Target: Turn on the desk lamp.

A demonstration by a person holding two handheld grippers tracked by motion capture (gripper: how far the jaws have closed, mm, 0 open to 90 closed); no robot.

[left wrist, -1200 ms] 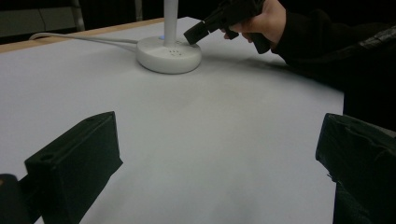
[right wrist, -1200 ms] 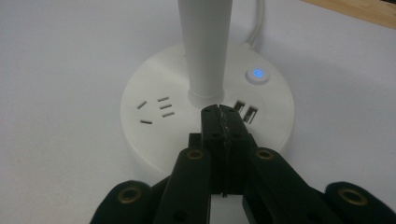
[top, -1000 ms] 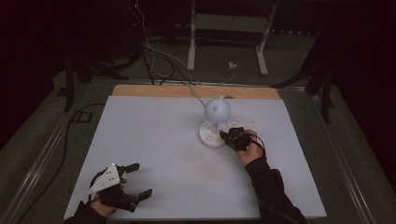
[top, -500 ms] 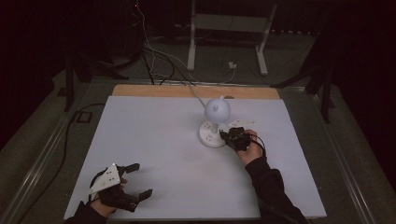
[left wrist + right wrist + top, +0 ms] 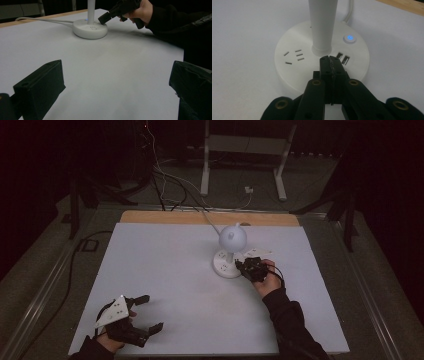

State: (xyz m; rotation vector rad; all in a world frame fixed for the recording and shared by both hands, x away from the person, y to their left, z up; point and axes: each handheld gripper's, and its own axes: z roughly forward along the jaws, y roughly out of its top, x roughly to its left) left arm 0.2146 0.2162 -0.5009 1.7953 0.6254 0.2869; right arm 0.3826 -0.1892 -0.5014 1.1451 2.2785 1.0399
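Right gripper view: right gripper (image 5: 331,62), jaws pressed together, empty, hovers over the lamp (image 5: 322,60) base mid-table, its button (image 5: 349,38) glowing blue. Left gripper (image 5: 142,315) rests spread, well apart. Pressing seems done or imminent.

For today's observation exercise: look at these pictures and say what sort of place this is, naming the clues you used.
Probably a lab or recording workspace, not a home: a bare white table with one desk lamp on it, cables trailing over the dark floor, and a metal stand behind.
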